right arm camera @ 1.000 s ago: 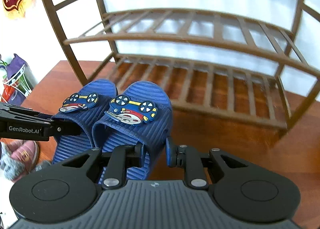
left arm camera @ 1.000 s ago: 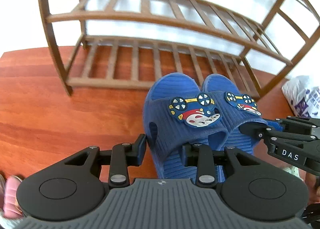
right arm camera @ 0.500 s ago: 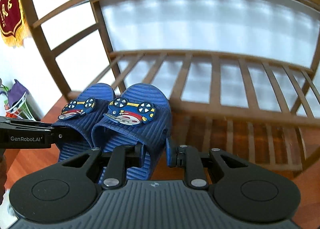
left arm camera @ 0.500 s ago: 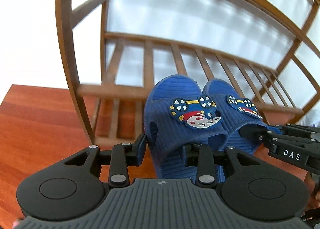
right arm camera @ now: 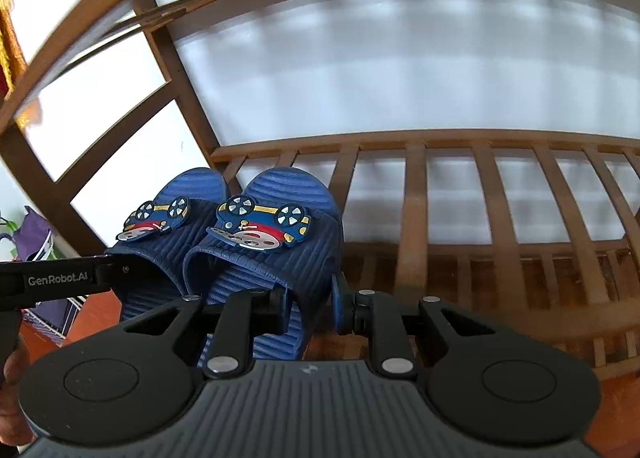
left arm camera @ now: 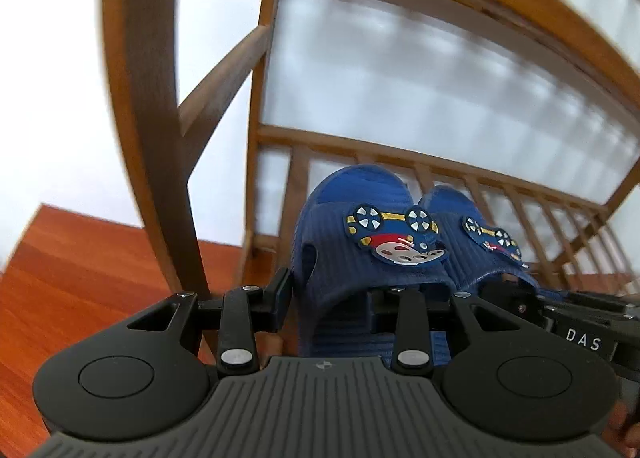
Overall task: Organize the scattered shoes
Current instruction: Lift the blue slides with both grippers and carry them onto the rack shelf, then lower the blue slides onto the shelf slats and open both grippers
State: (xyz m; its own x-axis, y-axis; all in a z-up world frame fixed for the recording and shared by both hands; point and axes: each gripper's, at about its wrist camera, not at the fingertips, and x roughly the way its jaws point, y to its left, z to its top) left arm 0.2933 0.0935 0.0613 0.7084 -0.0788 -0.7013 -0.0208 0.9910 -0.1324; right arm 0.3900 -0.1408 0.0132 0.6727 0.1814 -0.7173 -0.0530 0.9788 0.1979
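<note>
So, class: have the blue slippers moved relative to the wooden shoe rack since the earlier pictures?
Yes. The blue slippers have been carried toward the wooden shoe rack, now level with a slatted shelf.

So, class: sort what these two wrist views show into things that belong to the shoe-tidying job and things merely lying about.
Part of the job:
- left slipper, clamped in the left gripper
- right slipper, clamped in the right gripper
- wooden shoe rack

Just lying about:
- purple bag
- white wire rack under the bag
</note>
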